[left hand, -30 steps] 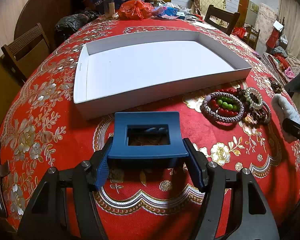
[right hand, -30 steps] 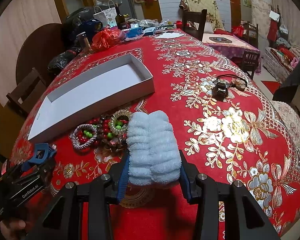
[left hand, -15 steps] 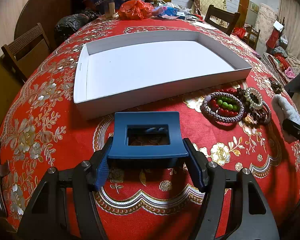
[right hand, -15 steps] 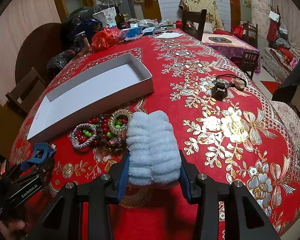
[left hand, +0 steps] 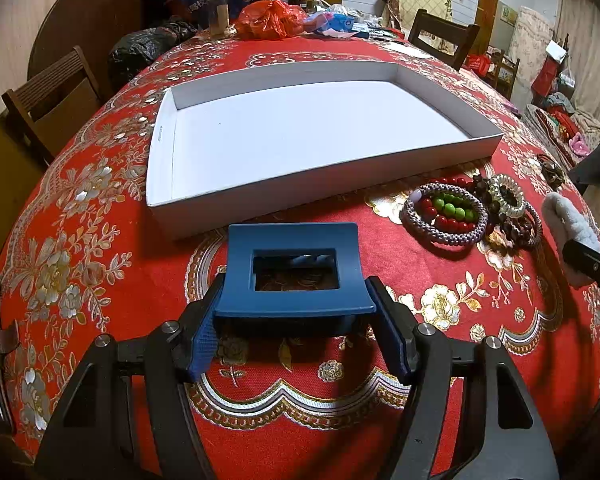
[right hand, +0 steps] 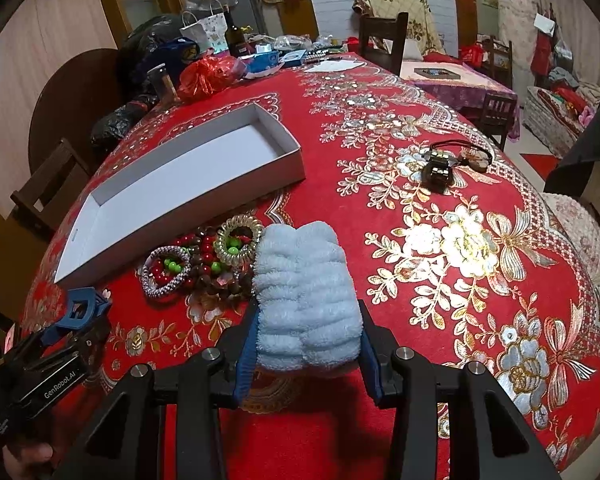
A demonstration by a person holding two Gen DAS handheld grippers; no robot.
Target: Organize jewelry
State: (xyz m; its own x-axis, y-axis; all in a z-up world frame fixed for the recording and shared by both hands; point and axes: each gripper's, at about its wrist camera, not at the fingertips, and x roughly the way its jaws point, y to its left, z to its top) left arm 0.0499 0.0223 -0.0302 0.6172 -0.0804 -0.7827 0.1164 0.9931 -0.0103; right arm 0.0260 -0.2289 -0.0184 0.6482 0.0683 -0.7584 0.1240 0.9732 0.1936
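Note:
My left gripper (left hand: pixel 296 332) is shut on a dark blue hair claw clip (left hand: pixel 294 270), held just above the red tablecloth in front of the shallow white box (left hand: pixel 300 136). In the right wrist view that clip (right hand: pixel 80 308) shows at the far left. My right gripper (right hand: pixel 306 352) is shut on a fluffy pale blue headband (right hand: pixel 306 296). A pile of bracelets and hair ties (left hand: pixel 472 212) lies on the cloth right of the box; it appears as the bead pile (right hand: pixel 204 260) just left of the headband. The box is empty.
A dark pendant on a cord (right hand: pixel 440 166) lies on the cloth to the far right. Bags, a bottle and a jar (left hand: pixel 218 14) crowd the table's far end. Wooden chairs (left hand: pixel 52 92) stand along the left side.

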